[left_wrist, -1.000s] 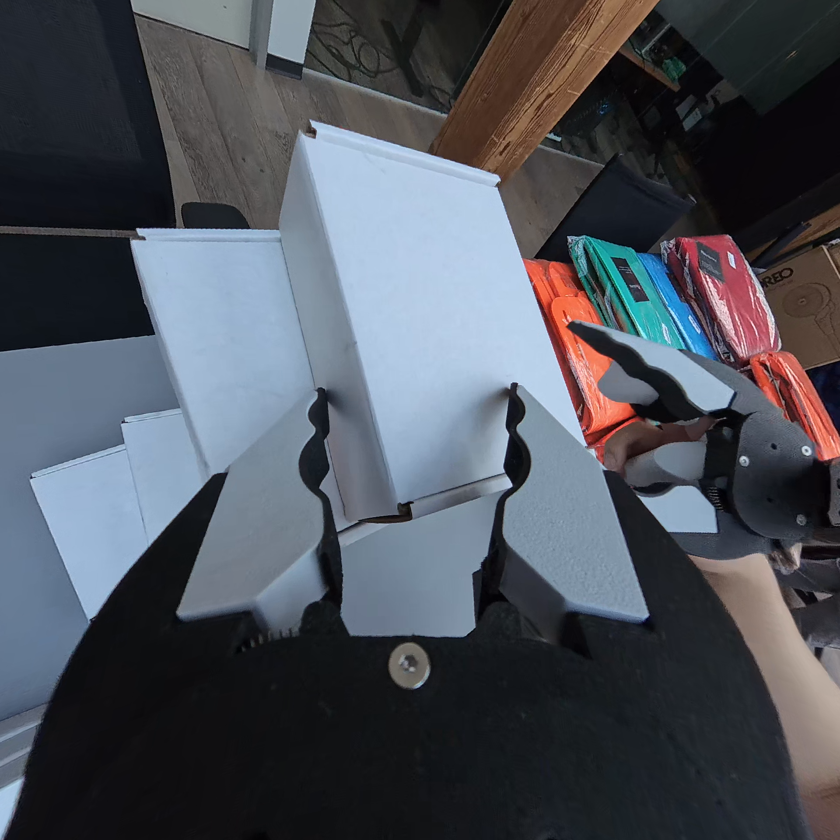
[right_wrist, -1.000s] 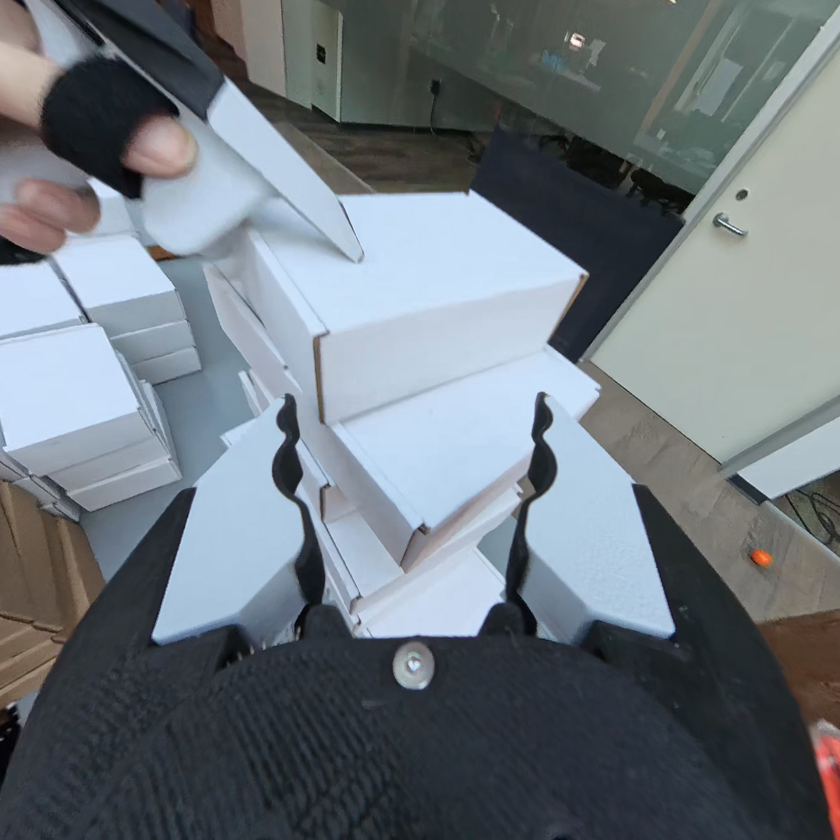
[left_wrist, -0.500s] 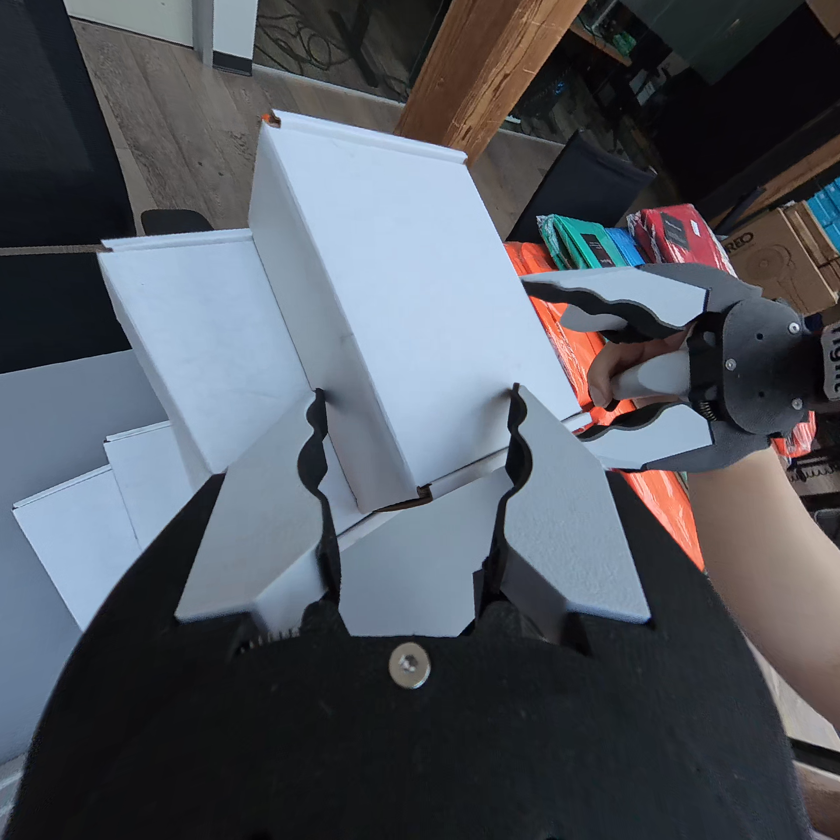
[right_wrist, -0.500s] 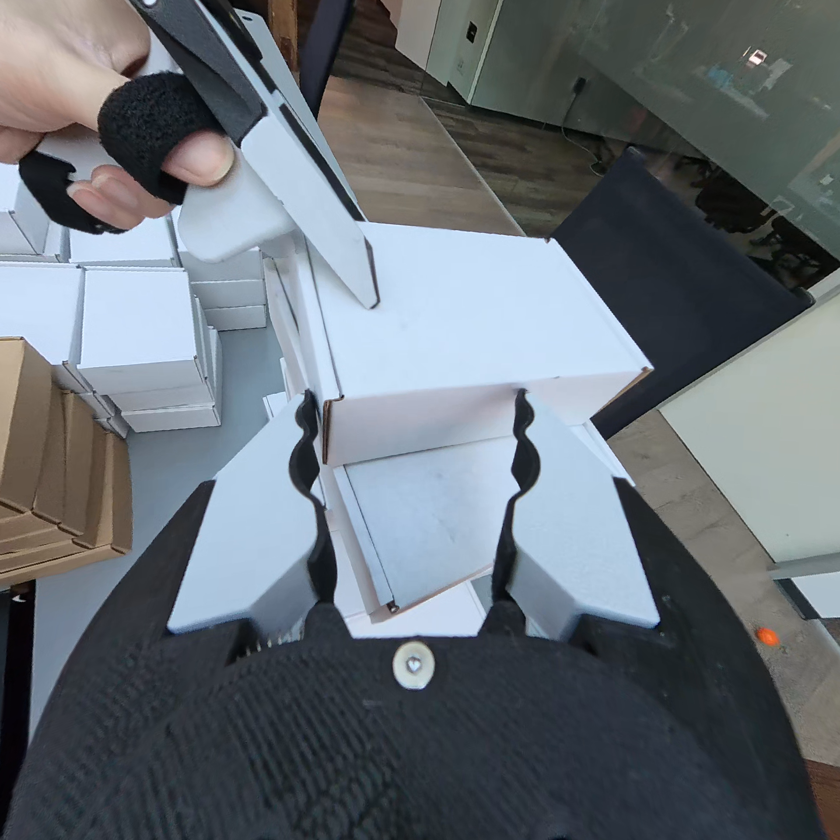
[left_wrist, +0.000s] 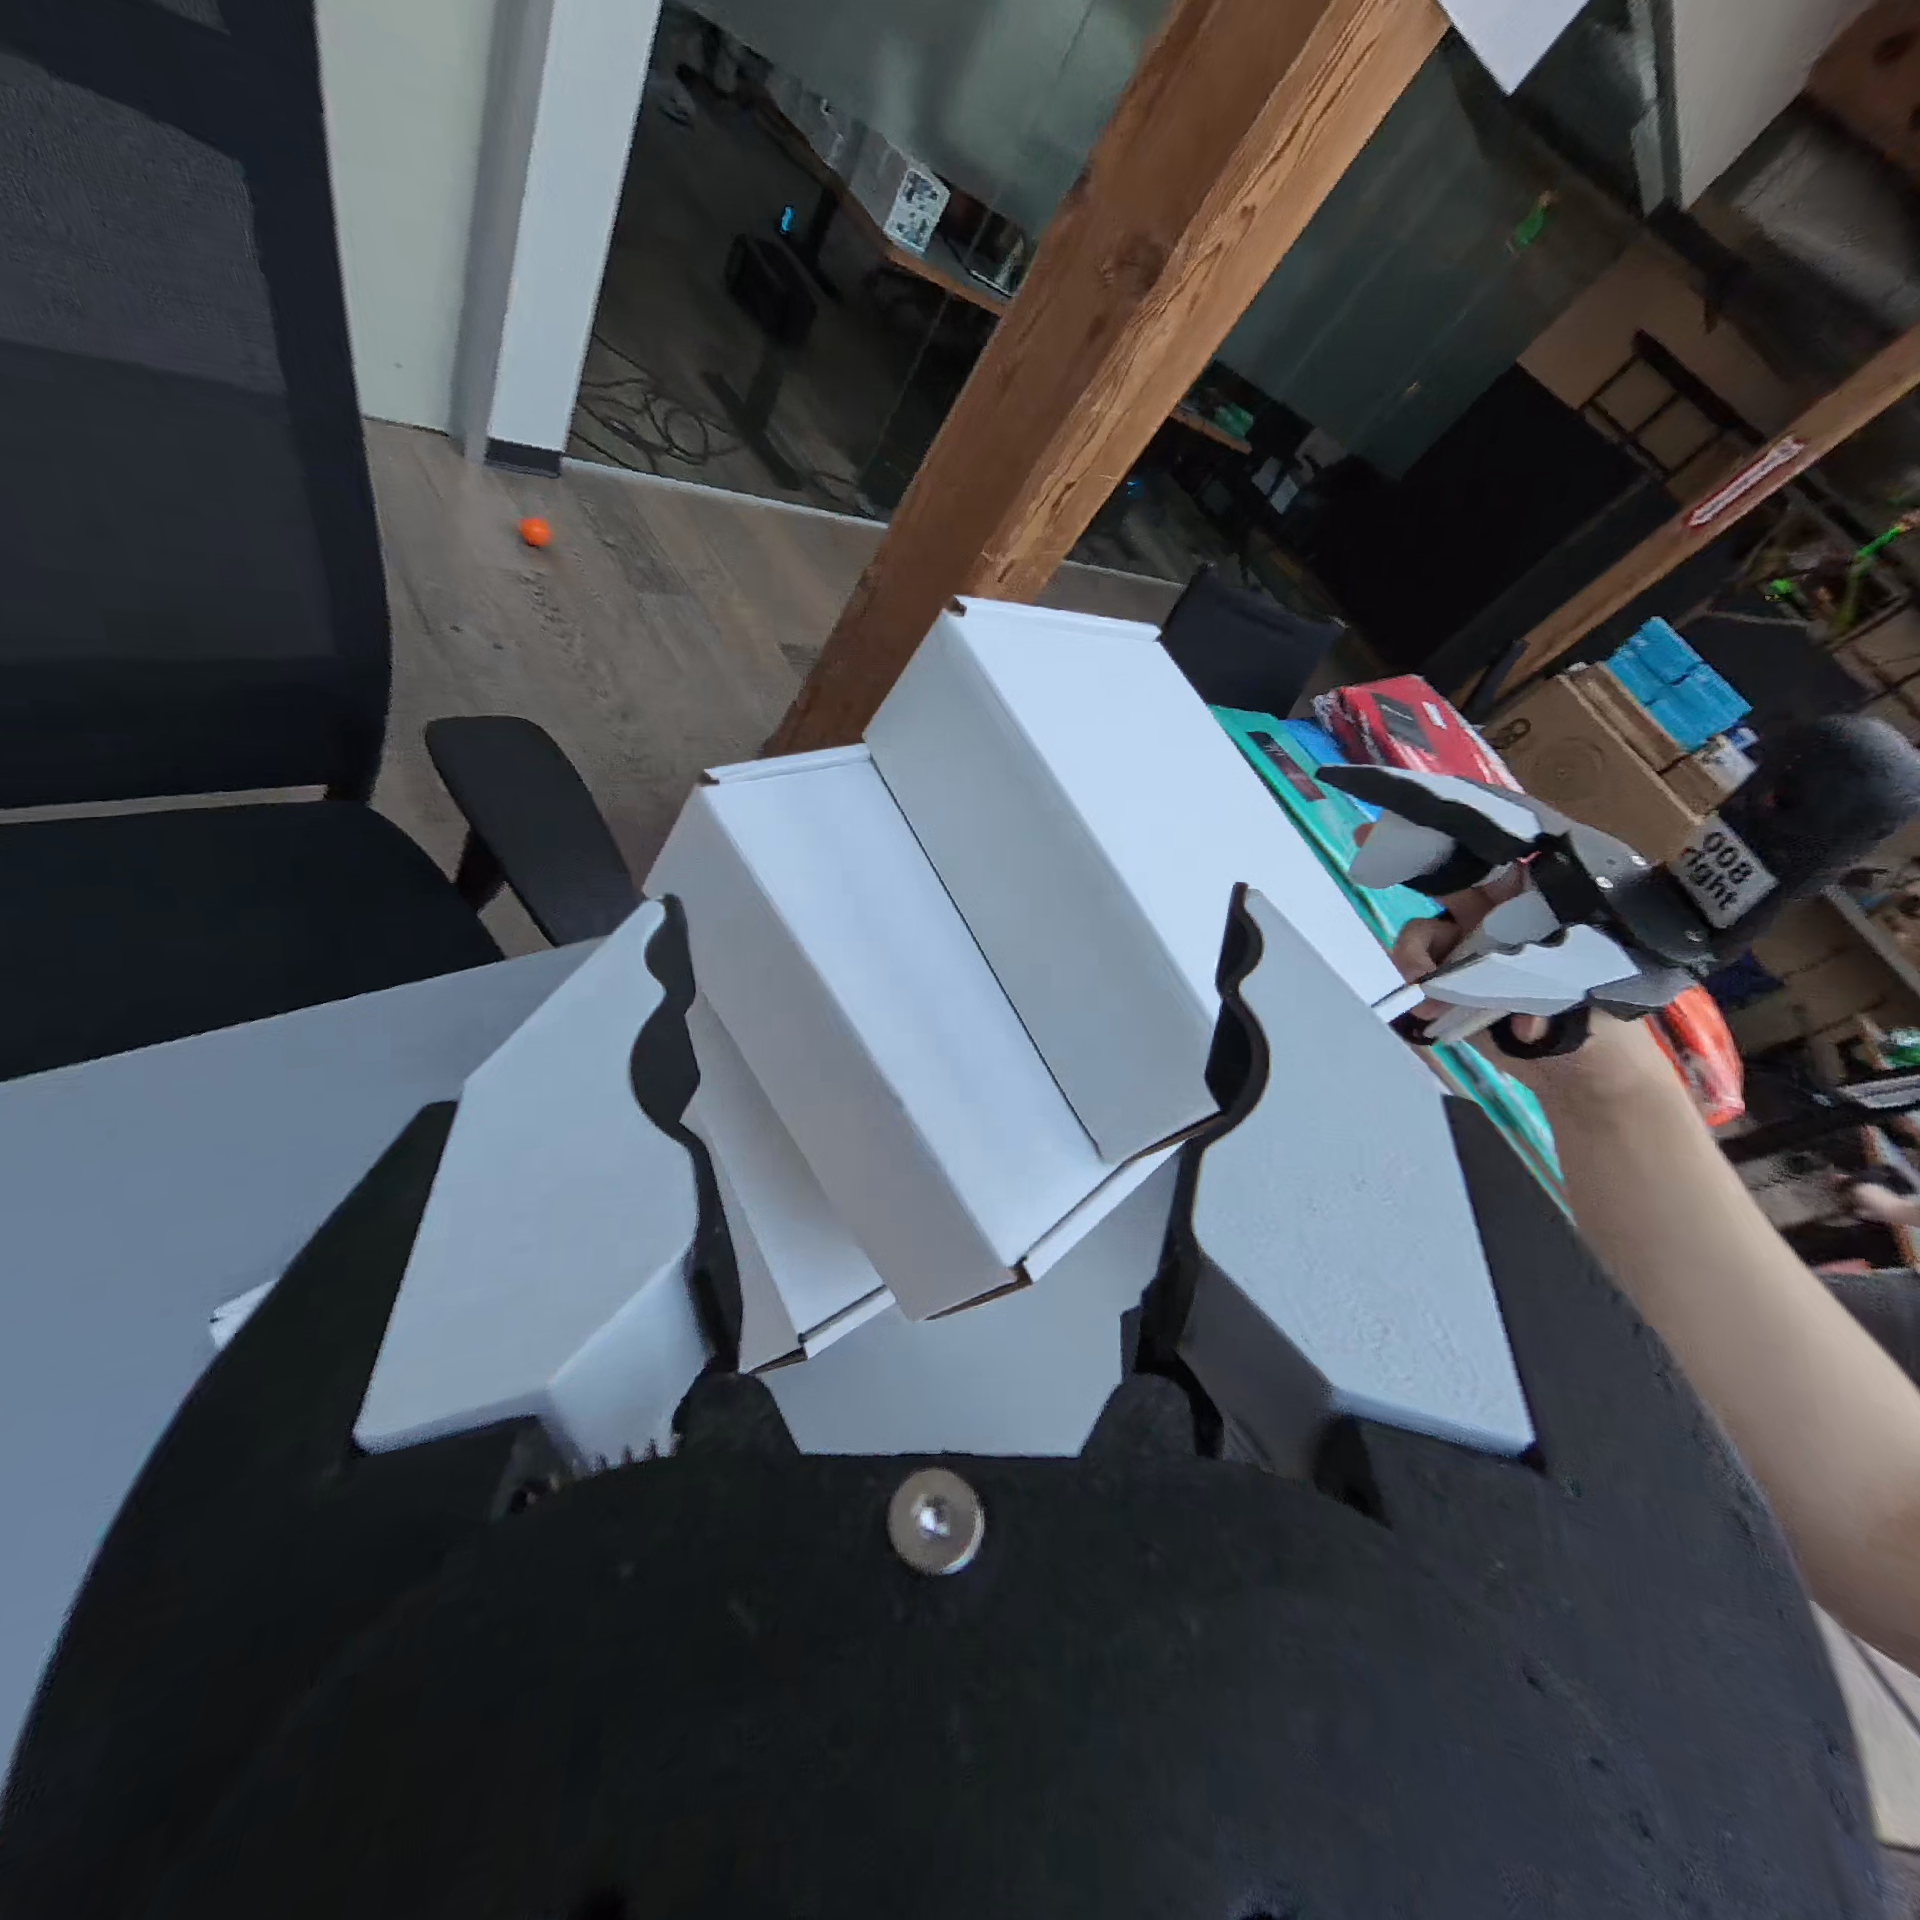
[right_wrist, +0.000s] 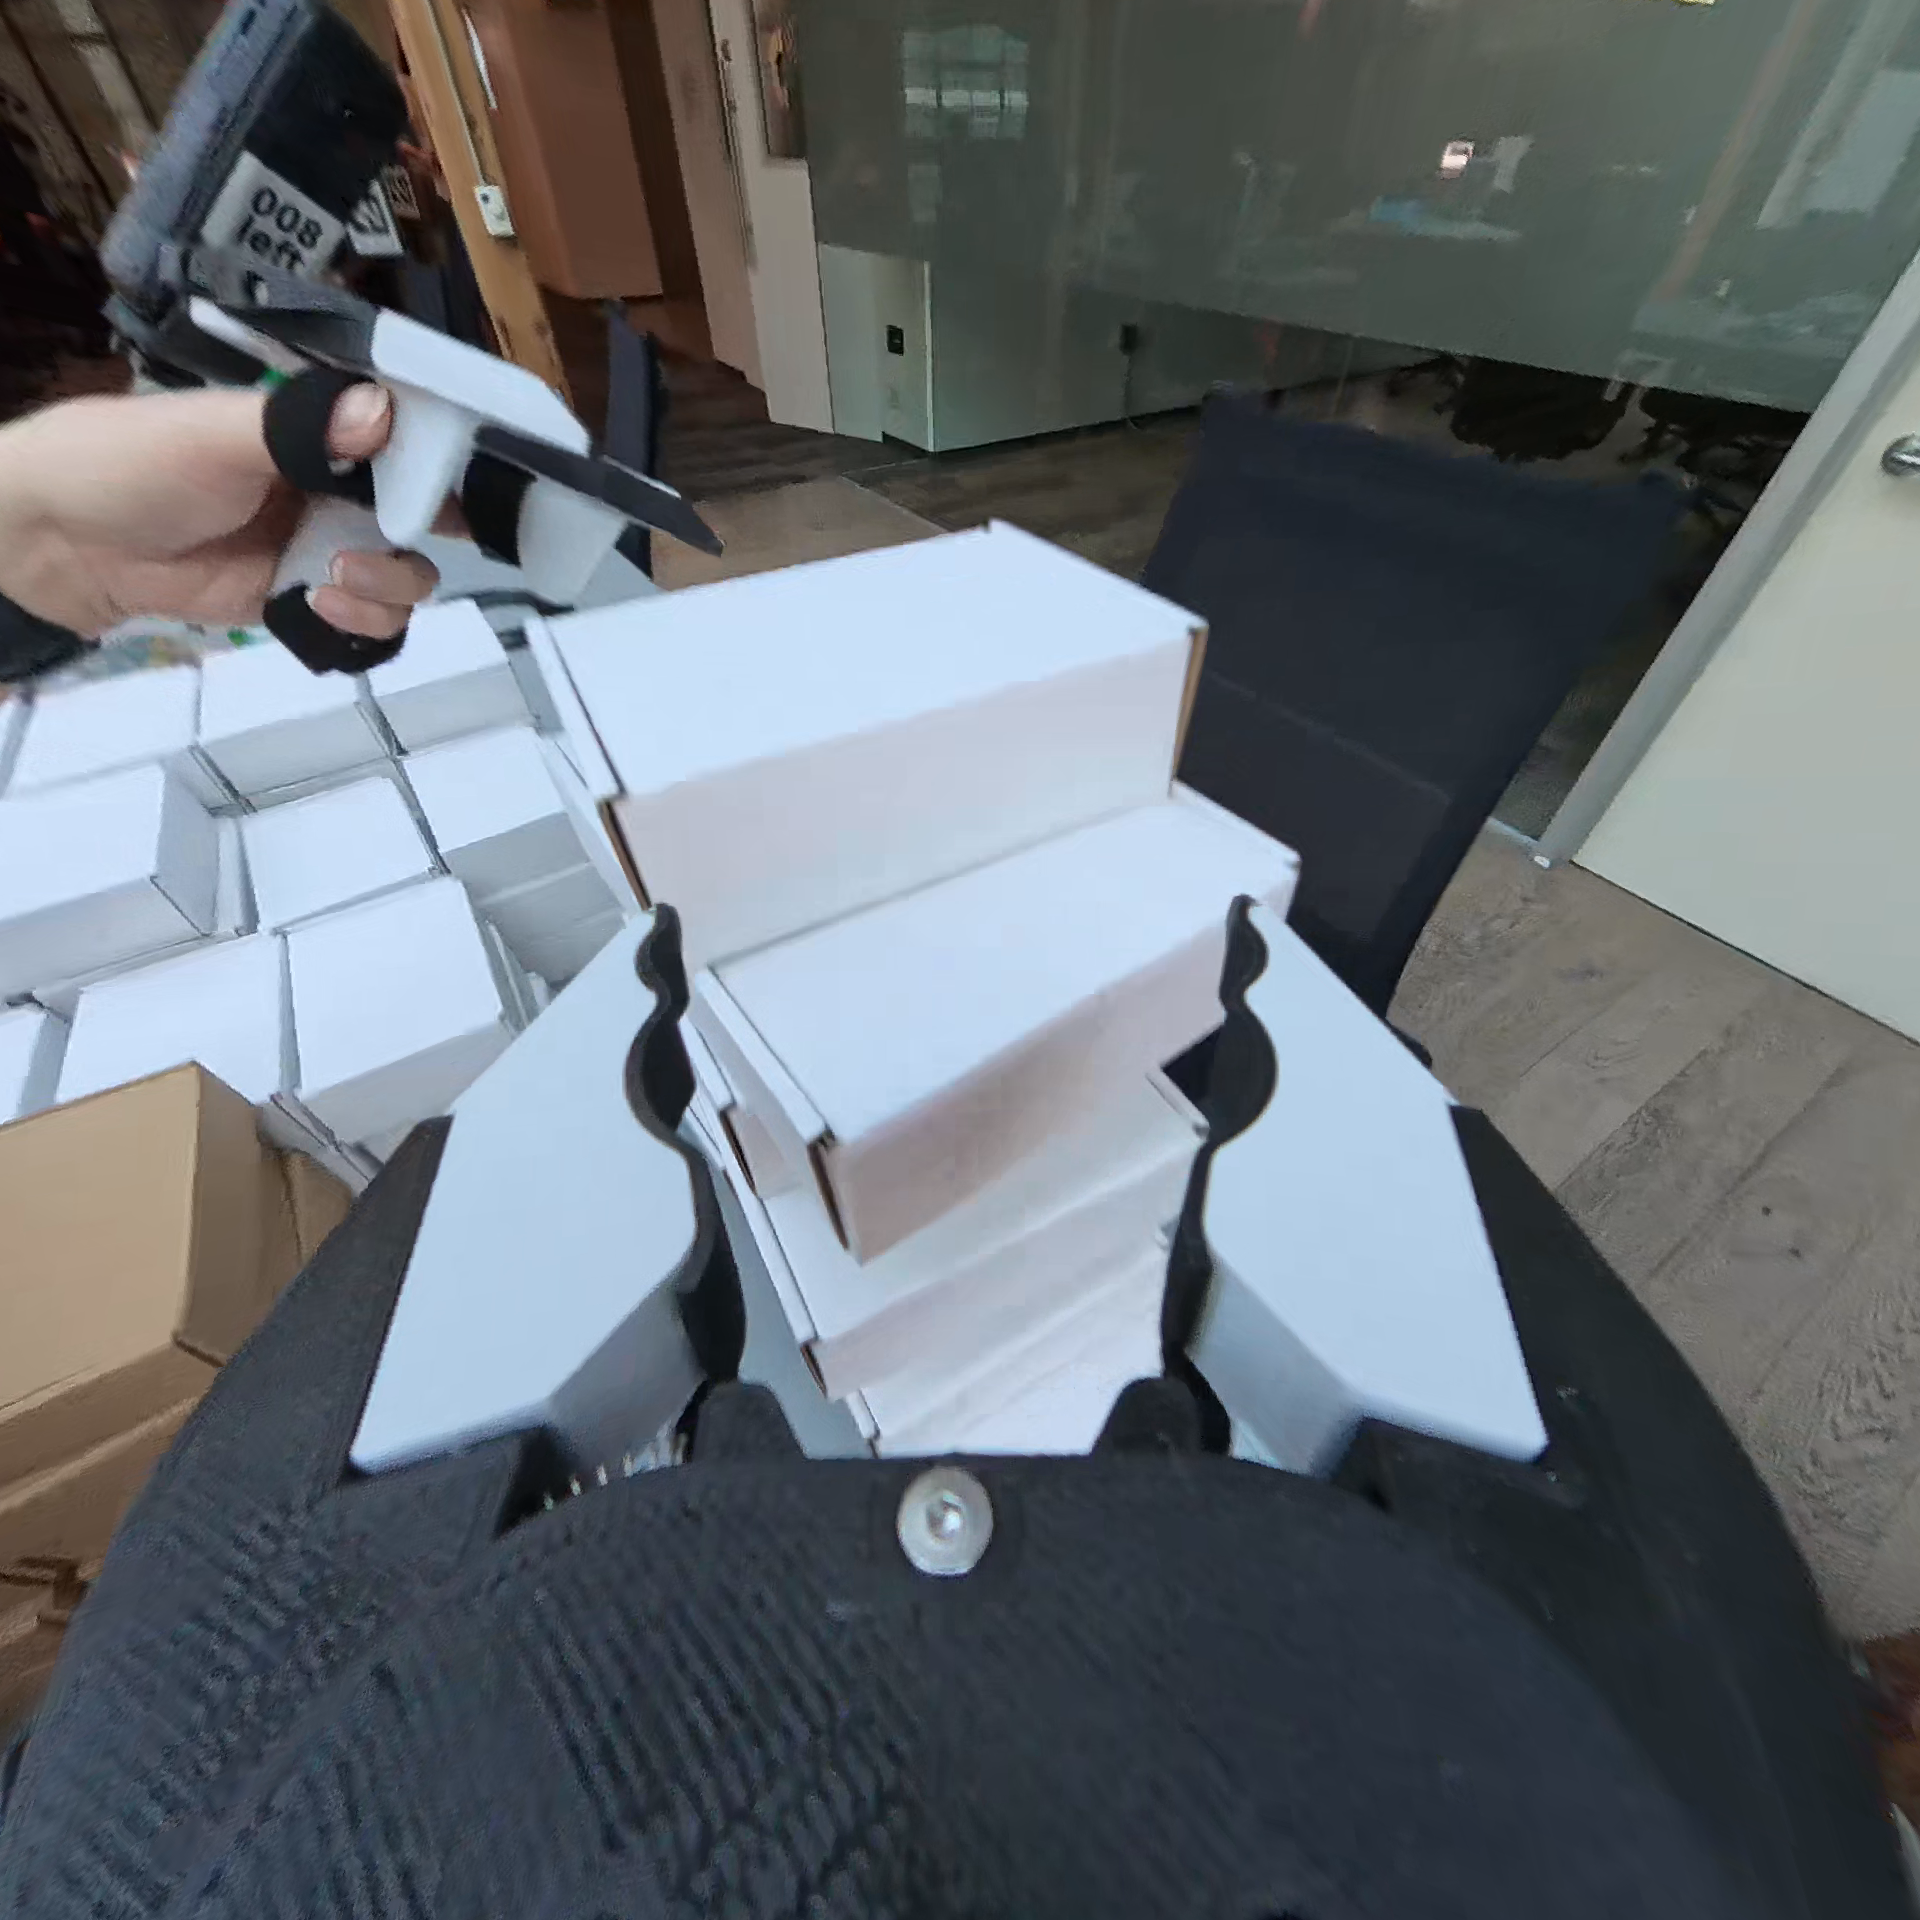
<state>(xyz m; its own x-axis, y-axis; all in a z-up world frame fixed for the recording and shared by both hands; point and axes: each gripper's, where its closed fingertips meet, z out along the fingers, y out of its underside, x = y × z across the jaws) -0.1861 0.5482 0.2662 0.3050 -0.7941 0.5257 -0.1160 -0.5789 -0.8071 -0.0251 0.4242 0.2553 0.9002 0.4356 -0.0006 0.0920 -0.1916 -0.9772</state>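
1. The left gripper (left_wrist: 951, 1049) hangs with its fingers spread wide, clamping nothing; the staggered stack of white cardboard mailer boxes (left_wrist: 935, 1039) lies beyond and below it, untouched

2. The right gripper (right_wrist: 951, 1049) is likewise spread and empty, above the same stack's lower boxes

3. The top box (right_wrist: 873, 707) sits offset on the one beneath, at the grey table's (left_wrist: 187, 1122) edge beside a black chair (right_wrist: 1382, 665)

4. Risk, as I judge it: the stepped stack overhangs, so a nudge from either finger could slide a box off toward the wooden floor (right_wrist: 1662, 1091)
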